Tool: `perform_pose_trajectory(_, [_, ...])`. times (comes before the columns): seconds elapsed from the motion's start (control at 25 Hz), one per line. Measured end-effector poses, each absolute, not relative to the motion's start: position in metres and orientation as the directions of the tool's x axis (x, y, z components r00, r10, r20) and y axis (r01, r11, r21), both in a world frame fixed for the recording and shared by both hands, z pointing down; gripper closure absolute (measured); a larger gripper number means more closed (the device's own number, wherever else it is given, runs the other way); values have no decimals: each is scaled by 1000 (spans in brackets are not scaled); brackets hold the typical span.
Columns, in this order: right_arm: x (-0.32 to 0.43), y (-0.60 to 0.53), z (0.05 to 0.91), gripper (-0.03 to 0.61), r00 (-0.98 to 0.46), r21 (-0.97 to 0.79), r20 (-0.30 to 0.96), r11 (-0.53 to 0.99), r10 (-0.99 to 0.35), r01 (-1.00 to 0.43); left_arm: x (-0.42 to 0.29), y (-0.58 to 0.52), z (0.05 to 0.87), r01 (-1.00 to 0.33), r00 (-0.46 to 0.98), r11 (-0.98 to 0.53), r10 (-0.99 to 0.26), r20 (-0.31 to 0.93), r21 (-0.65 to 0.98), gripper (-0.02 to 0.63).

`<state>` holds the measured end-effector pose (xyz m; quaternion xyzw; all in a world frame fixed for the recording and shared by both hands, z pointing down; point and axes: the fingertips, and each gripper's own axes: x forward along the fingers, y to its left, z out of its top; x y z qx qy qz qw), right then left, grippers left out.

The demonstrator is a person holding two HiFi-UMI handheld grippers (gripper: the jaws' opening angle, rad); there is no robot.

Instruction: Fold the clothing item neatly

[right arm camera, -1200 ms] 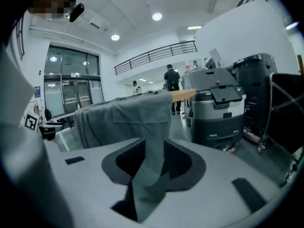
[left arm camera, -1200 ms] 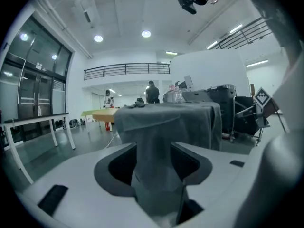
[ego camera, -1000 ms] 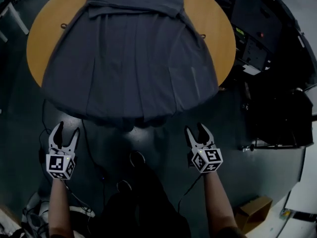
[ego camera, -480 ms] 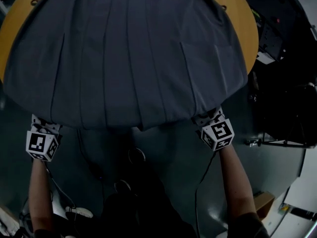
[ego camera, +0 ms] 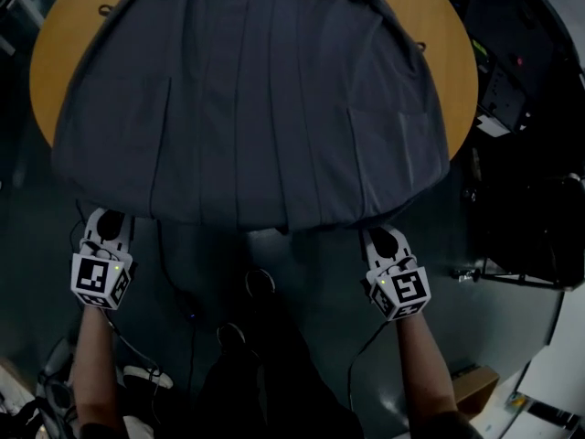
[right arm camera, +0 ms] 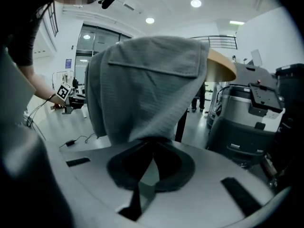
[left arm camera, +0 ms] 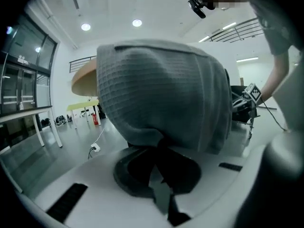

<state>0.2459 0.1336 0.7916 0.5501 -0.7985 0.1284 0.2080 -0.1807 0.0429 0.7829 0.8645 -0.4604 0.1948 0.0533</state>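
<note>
A dark grey pleated garment (ego camera: 256, 108) lies spread over a round wooden table (ego camera: 457, 62), its hem hanging over the near edge. My left gripper (ego camera: 108, 223) sits at the hem's left corner and my right gripper (ego camera: 384, 238) at its right corner. Both have just been closing, and each now has the hem cloth between its jaws. In the left gripper view the grey fabric (left arm camera: 161, 94) bunches out of the shut left gripper (left arm camera: 159, 144). The right gripper view shows the same: cloth (right arm camera: 147, 89) rising from the shut right gripper (right arm camera: 153, 144).
Black equipment (ego camera: 512, 71) stands close to the table's right side, and a grey machine (right arm camera: 247, 122) shows in the right gripper view. Cables (ego camera: 260, 282) lie on the dark floor between my arms. A cardboard box (ego camera: 475, 382) sits low on the right.
Both grippers were open below the hem, rose to it, then shut on the cloth at its two corners and drew slightly back toward me.
</note>
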Motion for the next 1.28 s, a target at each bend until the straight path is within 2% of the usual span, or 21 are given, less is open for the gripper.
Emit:
perform_pose_trajectory(0.32, [245,205,708,581,-243,-12,464,269,-852,-963,-210,109,721,-836,494,-547,-784,377,-40,601])
perform_pose_trajectory(0.8, [246,229,579,582,-190,53,358,223,-914,-973,-202,145,613,-827,548,-562,-795,261,26,601])
perform_pose_trajectory(1.08, [246,208,473,581,-229,49,229,246,-946,-968,-194,135,490,-823,565,-567,-814,132,23,601])
perform_pose_trajectory(1.28, [245,155,402,582,-329,27,115,334,-937,-942,-175,84,414,-832,552,-555,-826,115,9,601])
